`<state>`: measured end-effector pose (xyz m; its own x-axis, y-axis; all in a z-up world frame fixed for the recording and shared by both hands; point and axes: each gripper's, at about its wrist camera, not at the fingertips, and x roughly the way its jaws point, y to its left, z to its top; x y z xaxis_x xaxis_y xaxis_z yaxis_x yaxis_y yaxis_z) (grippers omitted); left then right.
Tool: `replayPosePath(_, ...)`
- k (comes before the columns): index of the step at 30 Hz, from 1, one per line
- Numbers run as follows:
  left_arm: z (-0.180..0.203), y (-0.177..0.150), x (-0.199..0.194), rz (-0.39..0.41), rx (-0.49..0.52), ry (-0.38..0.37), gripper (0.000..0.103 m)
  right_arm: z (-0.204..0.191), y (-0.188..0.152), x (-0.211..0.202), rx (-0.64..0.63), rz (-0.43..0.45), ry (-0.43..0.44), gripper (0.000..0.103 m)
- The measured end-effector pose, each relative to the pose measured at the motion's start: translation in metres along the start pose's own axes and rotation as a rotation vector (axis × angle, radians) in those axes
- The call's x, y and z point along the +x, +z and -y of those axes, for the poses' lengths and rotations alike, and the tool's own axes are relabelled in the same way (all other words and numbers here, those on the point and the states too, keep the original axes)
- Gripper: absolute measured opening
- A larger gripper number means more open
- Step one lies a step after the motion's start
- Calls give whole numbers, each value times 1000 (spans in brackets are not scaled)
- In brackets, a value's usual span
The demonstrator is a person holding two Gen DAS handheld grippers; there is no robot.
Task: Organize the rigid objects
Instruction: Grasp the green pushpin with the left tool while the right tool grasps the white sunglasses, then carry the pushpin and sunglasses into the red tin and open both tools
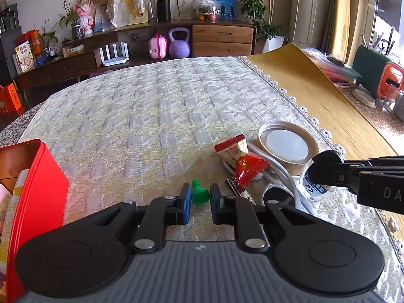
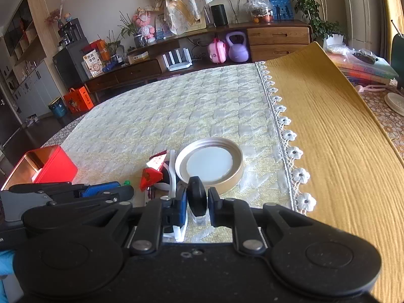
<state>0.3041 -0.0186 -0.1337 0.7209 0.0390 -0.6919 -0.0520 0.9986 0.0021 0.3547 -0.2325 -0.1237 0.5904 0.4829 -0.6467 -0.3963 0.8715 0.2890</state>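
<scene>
My left gripper is open, with a small green peg-shaped piece lying on the cloth between its blue pads. My right gripper is shut on a small clear bottle with a black cap; the bottle also shows in the left wrist view. A red open tin stands at the left, also in the right wrist view. A round metal lid lies just beyond the right gripper. Red snack packets lie on a white cable.
The quilted cream cloth covers the table; a yellow cloth lies to the right past a lace edge. A metal clip lies beside the packets. A sideboard with a purple kettlebell stands beyond the table.
</scene>
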Motion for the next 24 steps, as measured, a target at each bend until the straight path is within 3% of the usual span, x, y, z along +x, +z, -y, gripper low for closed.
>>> replayPosePath(11,-16,3,-34,-13,-50,-9,16,-7,1,-34,12,10,18,16)
replayPosePath(24,-44,6,-94,29,-86,-10,16,-54,7,-66,-35,26,66,16)
